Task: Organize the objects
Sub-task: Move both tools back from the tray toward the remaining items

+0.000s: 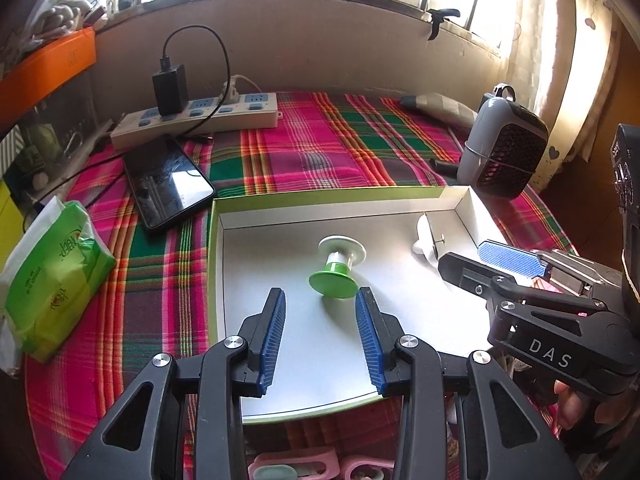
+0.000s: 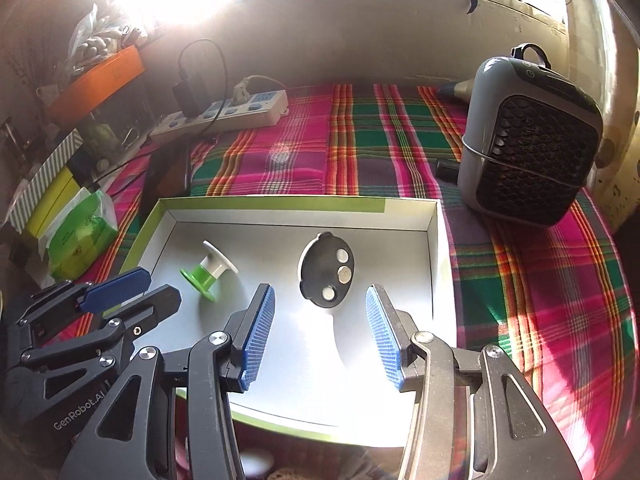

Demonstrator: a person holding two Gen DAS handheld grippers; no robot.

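A: Both wrist views, lower half of the frame. The left gripper (image 1: pixel 321 334) and the right gripper (image 2: pixel 320 338) hang above the shallow box (image 2: pixel 438 236) with their jaws apart and nothing between the pads. Where are the task's things?

B: Inside the box. The green-and-white spool (image 1: pixel 338 268) lies tipped on the floor at the centre of the left view, just beyond the left fingertips. The dark disc (image 2: pixel 327 274), with three pale round spots, lies at the centre of the right view, ahead of the right fingertips.

A: Hazards?

B: Three, by judgement. The spool is round and may roll if a pad nudges its flange. The disc lies flat, so the pads may slide over it. The grippers sit close together; the right one fills the right edge of the left view, so a sideways move risks a knock.

A: Edges and free room?

B: The box wall runs just right of the disc. The phone (image 1: pixel 168 180) touches the box's upper left corner. The plaid cloth (image 2: pixel 360 148) behind the box is open; the small fan (image 2: pixel 532 140) closes the upper right.
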